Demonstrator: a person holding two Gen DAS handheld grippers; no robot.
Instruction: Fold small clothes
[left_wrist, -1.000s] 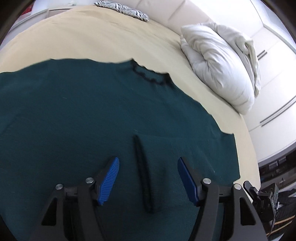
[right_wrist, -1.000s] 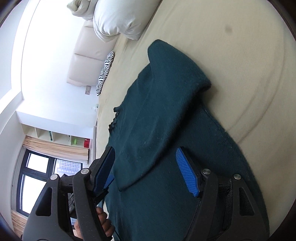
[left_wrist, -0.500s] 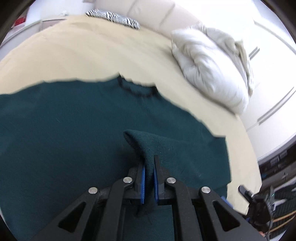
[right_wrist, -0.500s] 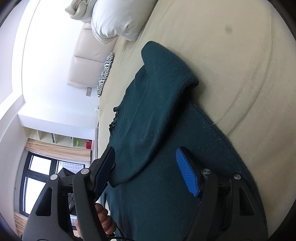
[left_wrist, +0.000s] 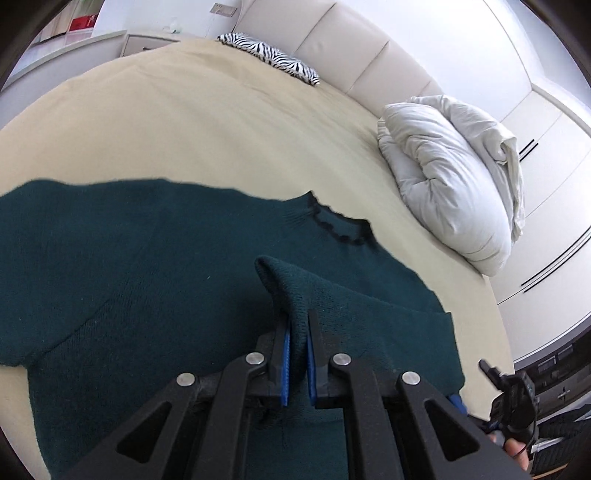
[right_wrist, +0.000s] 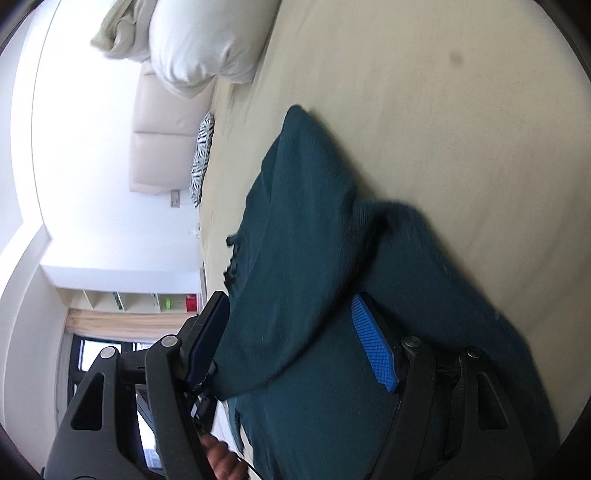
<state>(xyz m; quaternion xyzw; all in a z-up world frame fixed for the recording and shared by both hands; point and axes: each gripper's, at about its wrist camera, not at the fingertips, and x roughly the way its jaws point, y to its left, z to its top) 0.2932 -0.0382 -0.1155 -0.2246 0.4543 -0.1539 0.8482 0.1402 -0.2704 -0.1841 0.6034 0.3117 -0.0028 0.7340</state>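
Observation:
A dark green sweater (left_wrist: 147, 258) lies spread on the beige bed (left_wrist: 184, 122), its black-trimmed collar (left_wrist: 340, 229) towards the headboard. My left gripper (left_wrist: 298, 325) is shut on a ribbed edge of the sweater, and the pinched cloth rises in a small peak above the rest. In the right wrist view the sweater (right_wrist: 295, 221) shows a sleeve folded over its body. My right gripper (right_wrist: 291, 314) stands open low over that fold. The cloth runs between its blue pads (right_wrist: 373, 343), which stay apart from it.
A white bunched duvet (left_wrist: 450, 177) sits on the bed's right side and a zebra cushion (left_wrist: 269, 55) lies by the cream headboard (left_wrist: 369, 48). White wardrobe doors (left_wrist: 546, 229) stand beyond the bed. A shelf (right_wrist: 147, 299) and a window (right_wrist: 103, 354) lie to the left.
My left gripper closed on the sweater's ribbed edge and has lifted it slightly. My right gripper stayed open and shifted along the folded sleeve, rolling a little.

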